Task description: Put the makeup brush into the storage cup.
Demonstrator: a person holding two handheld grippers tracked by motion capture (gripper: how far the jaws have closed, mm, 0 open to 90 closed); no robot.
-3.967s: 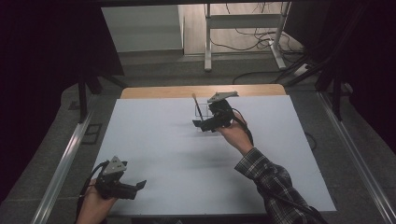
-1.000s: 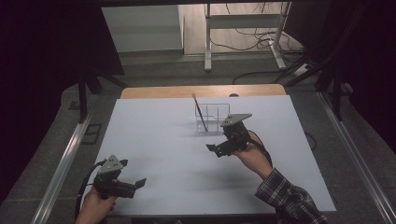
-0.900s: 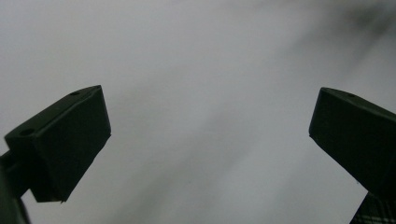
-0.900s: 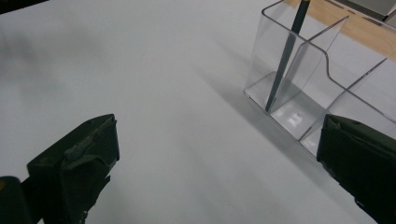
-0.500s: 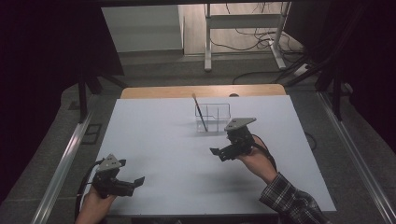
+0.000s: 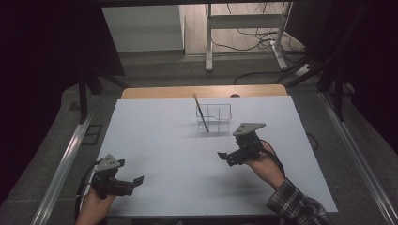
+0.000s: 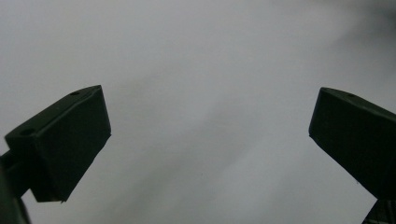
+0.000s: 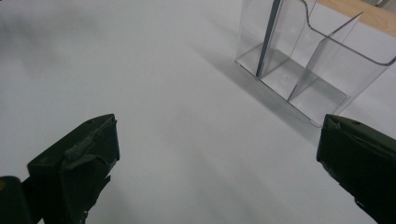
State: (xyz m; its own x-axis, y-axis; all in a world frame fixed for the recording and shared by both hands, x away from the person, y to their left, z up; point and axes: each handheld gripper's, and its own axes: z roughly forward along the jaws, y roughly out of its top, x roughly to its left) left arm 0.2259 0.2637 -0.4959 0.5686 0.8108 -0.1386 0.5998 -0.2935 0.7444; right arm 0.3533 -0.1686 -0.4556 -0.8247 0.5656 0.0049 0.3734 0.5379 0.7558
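Held the right gripper (image 6: 226, 158) with jaws released, empty, right of frame centre, just below the clear plastic divided holder (image 6: 214, 118). Kept a thin dark brush (image 6: 201, 112) leaning in its left compartment. Rested the left gripper (image 6: 135, 182), jaws spread, lower left on the white bench (image 6: 169, 145).

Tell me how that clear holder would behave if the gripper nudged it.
The holder looks like thin clear plastic, so probably light and apt to slide on the smooth table. The brush leaning in it might tip it.
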